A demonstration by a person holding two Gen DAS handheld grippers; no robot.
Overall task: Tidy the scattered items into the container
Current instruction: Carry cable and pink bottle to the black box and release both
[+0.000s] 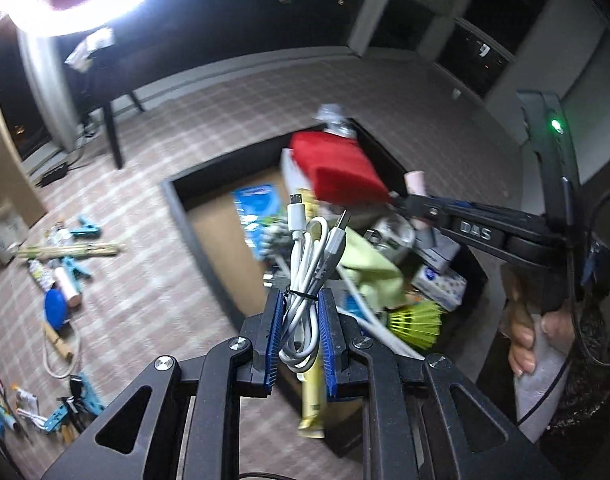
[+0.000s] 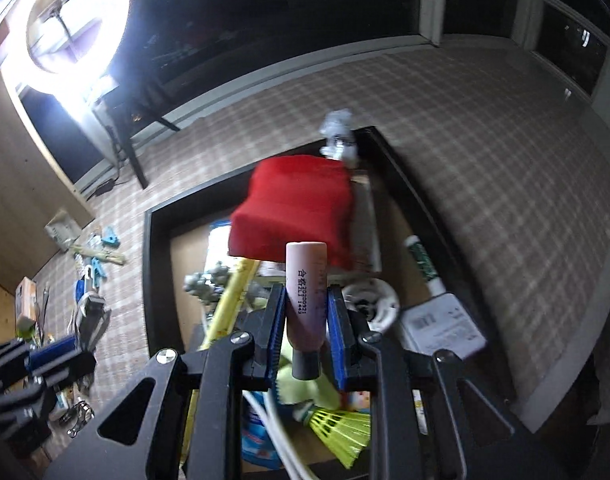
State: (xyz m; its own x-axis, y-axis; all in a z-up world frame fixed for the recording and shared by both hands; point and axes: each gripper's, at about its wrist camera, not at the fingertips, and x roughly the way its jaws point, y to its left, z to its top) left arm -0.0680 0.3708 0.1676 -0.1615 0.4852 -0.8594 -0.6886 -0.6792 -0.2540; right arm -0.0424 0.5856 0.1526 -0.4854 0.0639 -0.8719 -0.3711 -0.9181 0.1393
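My left gripper (image 1: pixel 303 292) is shut on a tied bundle of white USB cable (image 1: pixel 305 248), which stands up between the blue pads. It hangs over the black-walled container (image 1: pixel 193 216), near its front. My right gripper (image 2: pixel 305 288) is shut on a pale pink tube (image 2: pixel 305 272) with a dark cap, also above the container (image 2: pixel 149 264). In the left wrist view the right gripper (image 1: pixel 401 202) reaches in from the right, held by a person's hand (image 1: pixel 525 344). The container holds a red cloth (image 2: pixel 293 212), a green cloth (image 1: pixel 369 272) and a yellow shuttlecock (image 2: pixel 341 436).
Loose items lie on the plaid carpet at the left: blue clips (image 1: pixel 87 230), bamboo sticks (image 1: pixel 69 250), a blue disc (image 1: pixel 56 307), a looped cord (image 1: pixel 63 354). A ring light (image 2: pixel 65 24) glares at the upper left, above dark furniture legs (image 1: pixel 113 140). Windows line the far wall.
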